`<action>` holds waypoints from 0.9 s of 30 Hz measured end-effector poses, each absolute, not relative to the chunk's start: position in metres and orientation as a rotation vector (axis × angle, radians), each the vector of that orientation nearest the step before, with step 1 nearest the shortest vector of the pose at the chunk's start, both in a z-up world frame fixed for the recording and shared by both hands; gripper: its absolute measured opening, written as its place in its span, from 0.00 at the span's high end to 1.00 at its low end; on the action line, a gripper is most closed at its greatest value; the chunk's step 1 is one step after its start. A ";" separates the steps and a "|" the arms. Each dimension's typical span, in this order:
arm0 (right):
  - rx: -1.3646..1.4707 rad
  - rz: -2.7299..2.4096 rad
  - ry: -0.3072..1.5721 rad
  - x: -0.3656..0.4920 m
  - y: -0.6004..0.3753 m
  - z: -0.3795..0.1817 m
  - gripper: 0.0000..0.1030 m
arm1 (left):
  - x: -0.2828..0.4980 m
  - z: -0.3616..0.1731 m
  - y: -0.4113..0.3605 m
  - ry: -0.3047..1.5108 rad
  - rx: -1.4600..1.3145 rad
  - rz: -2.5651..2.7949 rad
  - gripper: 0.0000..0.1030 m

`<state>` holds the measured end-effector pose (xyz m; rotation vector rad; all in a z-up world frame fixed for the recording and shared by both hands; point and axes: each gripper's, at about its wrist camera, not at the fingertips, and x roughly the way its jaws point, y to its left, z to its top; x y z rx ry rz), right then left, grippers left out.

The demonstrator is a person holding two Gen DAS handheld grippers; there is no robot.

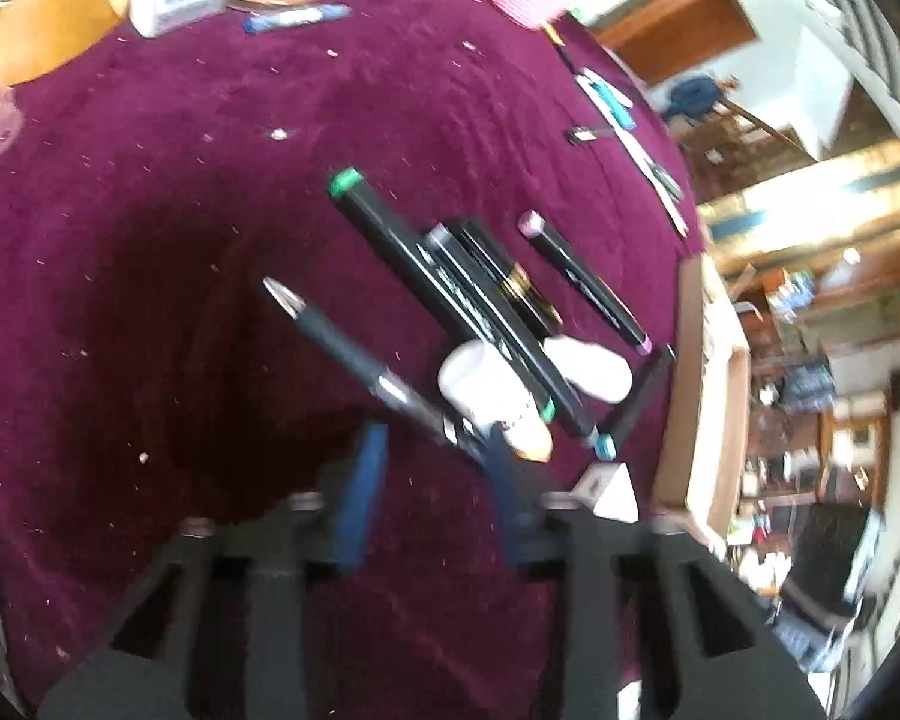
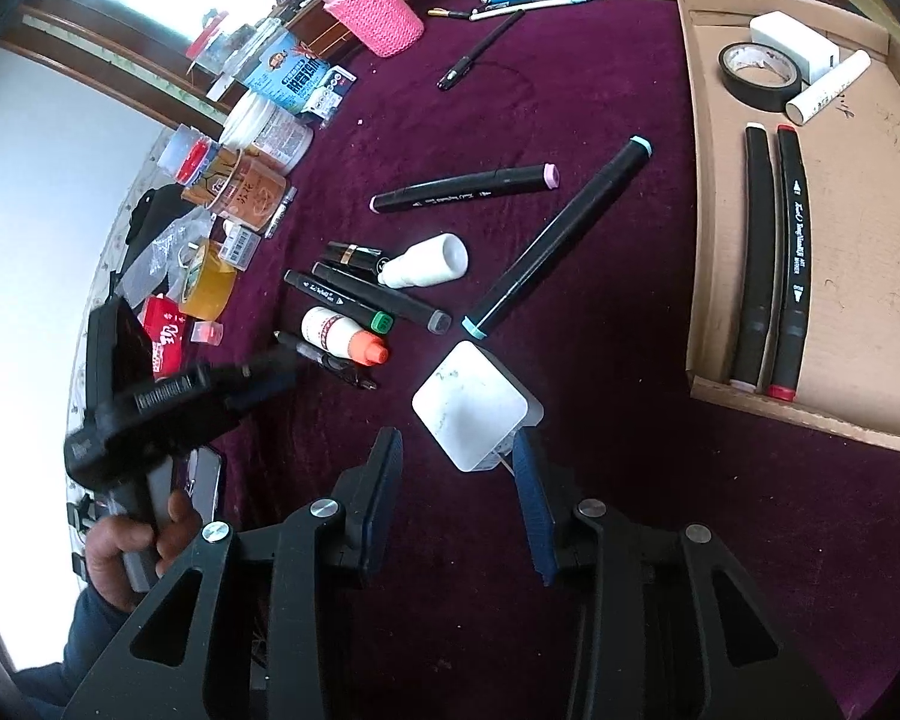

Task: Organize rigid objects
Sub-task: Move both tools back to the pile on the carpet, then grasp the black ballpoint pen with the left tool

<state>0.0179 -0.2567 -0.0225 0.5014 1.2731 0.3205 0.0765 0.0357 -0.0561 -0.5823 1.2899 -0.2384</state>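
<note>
Fingers (image 2: 393,480) of right gripper (image 2: 459,483) hanging spread around white adapter (image 2: 471,405) on bench (image 2: 600,540); left gripper (image 1: 432,468) spread, nosing a pen (image 1: 354,354). Adapter's smooth corner risking slipping at closure.

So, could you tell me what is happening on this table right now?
A person is sorting stationery from a purple cloth into a cardboard tray, which already holds two markers, black tape, a white tube and a white box. The left gripper is open around the end of a grey pen lying on the cloth. The right gripper is open, at a white square block. More markers and small bottles lie loose.
</note>
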 end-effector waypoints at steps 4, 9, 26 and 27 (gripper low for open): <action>0.504 0.324 1.268 0.017 -0.260 -0.022 0.67 | 0.089 -0.062 0.033 1.313 -0.624 -0.163 0.54; 0.531 0.307 1.261 0.016 -0.272 -0.026 0.67 | 0.098 -0.060 0.021 1.312 -0.599 -0.105 0.54; 0.542 0.304 1.259 0.016 -0.281 -0.027 0.67 | 0.087 -0.059 0.025 1.302 -0.227 -0.210 0.89; 0.539 0.309 1.260 0.017 -0.279 -0.027 0.67 | 0.084 -0.059 0.024 1.300 -0.207 -0.215 0.89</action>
